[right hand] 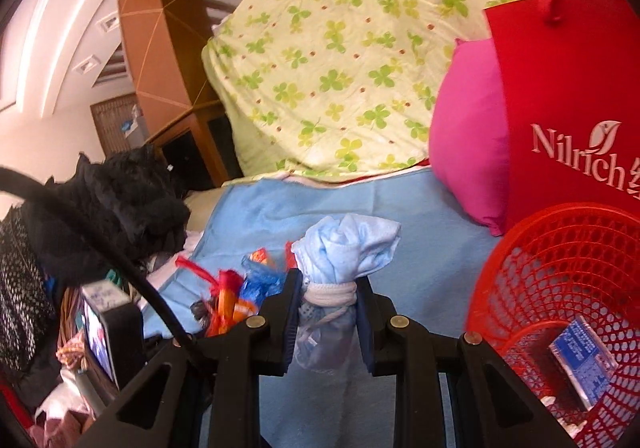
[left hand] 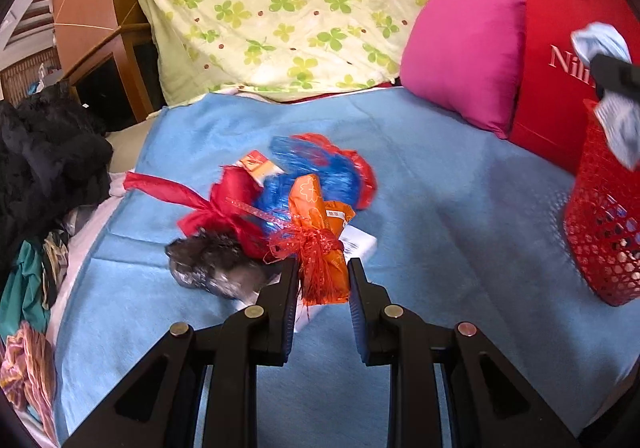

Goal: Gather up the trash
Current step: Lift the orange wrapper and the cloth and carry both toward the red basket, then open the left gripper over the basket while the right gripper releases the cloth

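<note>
Fingers of right gripper [right hand: 328,288] clamp one blue bundle [right hand: 344,248]; left gripper [left hand: 323,268] shut, empty.

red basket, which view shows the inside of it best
The right wrist view: the red basket opens toward the camera, showing a blue packet lying inside. The left wrist view shows only its mesh outer wall at the right edge, contents barely visible.

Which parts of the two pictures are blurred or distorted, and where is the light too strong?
Left wrist view: the trash pile is smeared by motion blur, the light blue bundle at the right edge too; fisheye bends the blue blanket. Right wrist view: the bundle in the right gripper is fairly sharp, the ceiling looks washed out, and the red basket curves strongly.
</note>
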